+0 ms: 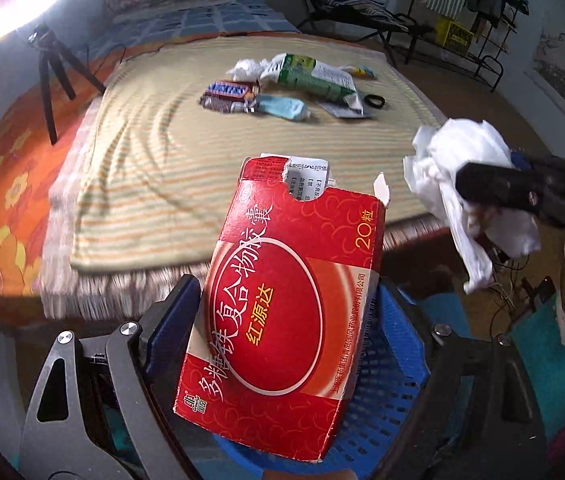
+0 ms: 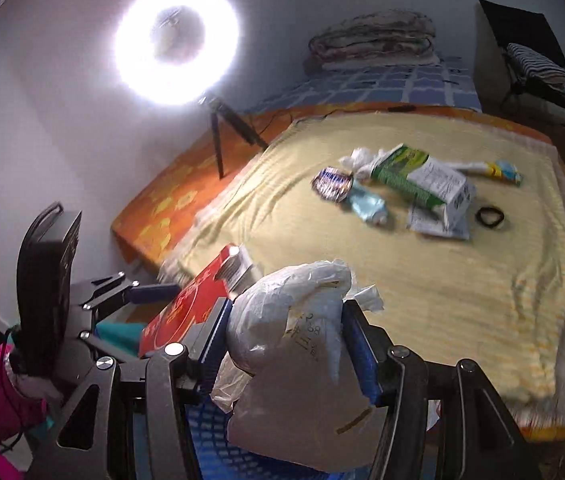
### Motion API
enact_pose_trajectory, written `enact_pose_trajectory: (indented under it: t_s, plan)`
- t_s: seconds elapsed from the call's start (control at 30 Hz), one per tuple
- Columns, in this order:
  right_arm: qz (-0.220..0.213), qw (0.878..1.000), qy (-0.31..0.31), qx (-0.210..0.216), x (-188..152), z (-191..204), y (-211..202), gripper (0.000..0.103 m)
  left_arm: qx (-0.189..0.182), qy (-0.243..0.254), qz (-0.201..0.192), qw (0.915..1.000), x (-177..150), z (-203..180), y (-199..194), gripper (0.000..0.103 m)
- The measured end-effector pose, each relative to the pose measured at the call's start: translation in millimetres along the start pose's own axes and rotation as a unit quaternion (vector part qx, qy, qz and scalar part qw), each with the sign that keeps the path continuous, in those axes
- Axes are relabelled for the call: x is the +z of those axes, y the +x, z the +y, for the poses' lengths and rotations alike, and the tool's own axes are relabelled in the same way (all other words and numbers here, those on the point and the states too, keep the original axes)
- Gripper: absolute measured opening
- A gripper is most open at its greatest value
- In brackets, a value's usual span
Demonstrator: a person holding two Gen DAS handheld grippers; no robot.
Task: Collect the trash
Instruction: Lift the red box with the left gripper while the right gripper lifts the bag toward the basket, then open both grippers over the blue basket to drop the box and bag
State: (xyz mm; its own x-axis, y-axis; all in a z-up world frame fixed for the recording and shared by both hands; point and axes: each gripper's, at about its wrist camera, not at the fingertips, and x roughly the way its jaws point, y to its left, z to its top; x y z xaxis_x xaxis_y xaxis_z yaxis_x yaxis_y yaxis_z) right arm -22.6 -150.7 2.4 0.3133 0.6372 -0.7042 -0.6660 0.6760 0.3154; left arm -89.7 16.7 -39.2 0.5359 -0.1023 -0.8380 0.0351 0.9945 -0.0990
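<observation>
two pieces of trash are mid-carry: in the left wrist view the left tool (image 1: 282,320) is clamped on a red medicine box (image 1: 282,300) over a blue basket (image 1: 386,380), whose contents are hidden. in the right wrist view the right tool (image 2: 282,340) pinches a crumpled white bag (image 2: 286,320) above that basket (image 2: 218,440), so i judge the next move is releasing both in, then fetching the litter left on the bed (image 2: 462,300).

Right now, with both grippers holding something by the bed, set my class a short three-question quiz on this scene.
1. True or false: the left gripper holds the red medicine box.
2. What does the right gripper hold: A) crumpled white plastic bag, B) green carton, C) black hair tie?
3. Fill in: under both grippers sits a blue ____.

Key: 1 true; 2 A; 3 basket.
</observation>
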Motion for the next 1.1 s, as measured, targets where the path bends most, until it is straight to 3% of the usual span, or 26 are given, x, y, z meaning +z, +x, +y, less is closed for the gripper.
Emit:
enact_pose_trajectory:
  t_s: [0.5, 1.1]
  plan:
    - [0.062, 0.998, -0.008, -0.013, -62.1, 11.9, 15.1, 0.060, 0.015, 0.006, 0.017, 0.9997, -44.8, -19.2, 15.3, 0.090]
    - [0.079, 0.997, 0.014, -0.009, -72.2, 9.9, 24.0, 0.081, 0.017, -0.007, 0.033, 0.9993, -58.7, -15.1, 22.8, 0.091]
